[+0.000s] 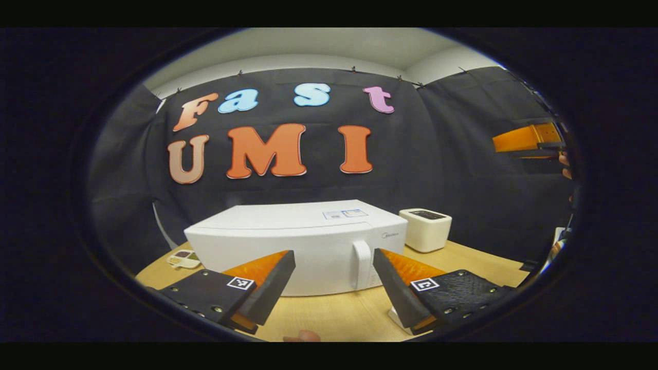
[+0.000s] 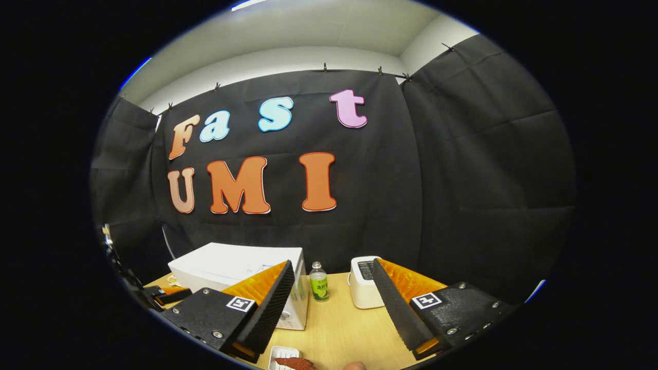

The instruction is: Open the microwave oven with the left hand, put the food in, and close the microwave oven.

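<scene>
Half the food tray [image 2: 284, 354] is cut off below the right gripper [image 2: 333, 303], fingers apart. Ahead of the left gripper [image 1: 334, 285], also spread, sits the white microwave [image 1: 298, 241], shut.

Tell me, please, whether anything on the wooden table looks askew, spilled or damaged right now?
Nothing stands out. The white box-shaped microwave oven sits flat on the light wooden table, door shut. The white toaster and the small green-labelled plastic bottle stand upright beside it. The small white tray of food lies level at the near edge. Both grippers are open.
</scene>
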The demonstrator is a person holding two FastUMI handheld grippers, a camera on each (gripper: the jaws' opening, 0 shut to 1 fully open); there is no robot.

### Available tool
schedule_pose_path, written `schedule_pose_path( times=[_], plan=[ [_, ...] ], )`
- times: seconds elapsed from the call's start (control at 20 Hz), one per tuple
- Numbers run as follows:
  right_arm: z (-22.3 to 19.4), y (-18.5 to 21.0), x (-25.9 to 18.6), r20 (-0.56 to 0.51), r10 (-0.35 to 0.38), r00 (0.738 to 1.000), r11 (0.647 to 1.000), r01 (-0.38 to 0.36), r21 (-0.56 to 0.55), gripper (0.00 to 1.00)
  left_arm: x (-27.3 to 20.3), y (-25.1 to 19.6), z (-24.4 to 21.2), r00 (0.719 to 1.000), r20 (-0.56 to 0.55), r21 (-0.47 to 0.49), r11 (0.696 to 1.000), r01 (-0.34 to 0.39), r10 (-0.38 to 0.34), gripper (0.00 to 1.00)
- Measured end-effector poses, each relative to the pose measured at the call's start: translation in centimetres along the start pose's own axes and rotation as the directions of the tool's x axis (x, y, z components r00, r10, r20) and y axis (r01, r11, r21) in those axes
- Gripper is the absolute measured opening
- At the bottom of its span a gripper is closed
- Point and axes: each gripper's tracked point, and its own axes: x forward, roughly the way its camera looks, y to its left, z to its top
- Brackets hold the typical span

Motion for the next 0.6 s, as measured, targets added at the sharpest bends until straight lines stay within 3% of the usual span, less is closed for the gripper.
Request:
schedule_pose_path(
  times=[0.2, 0.35, 0.6],
  plan=[
    [-0.3, -1.5, -0.5, -0.004, -0.031, 1.0, 1.0, 0.031, -0.007, 0.95, 3.3, -1.7, -3.7, 1.0, -0.009, 0.032, 0.999, -0.006, 0.006, 0.94],
    [-1.2, -2.4, -0.9, -0.023, -0.051, 0.998, 0.998, 0.05, -0.034, 0.95, 5.5, -2.3, -6.9, 0.999, -0.039, -0.011, 1.0, 0.0, -0.001, 0.94],
    [-1.6, -3.1, -1.5, -0.032, -0.046, 0.998, 0.998, 0.045, -0.035, 0.95, 7.7, -2.9, -8.3, 1.0, -0.017, -0.016, 1.0, -0.015, 0.015, 0.94]
  ],
)
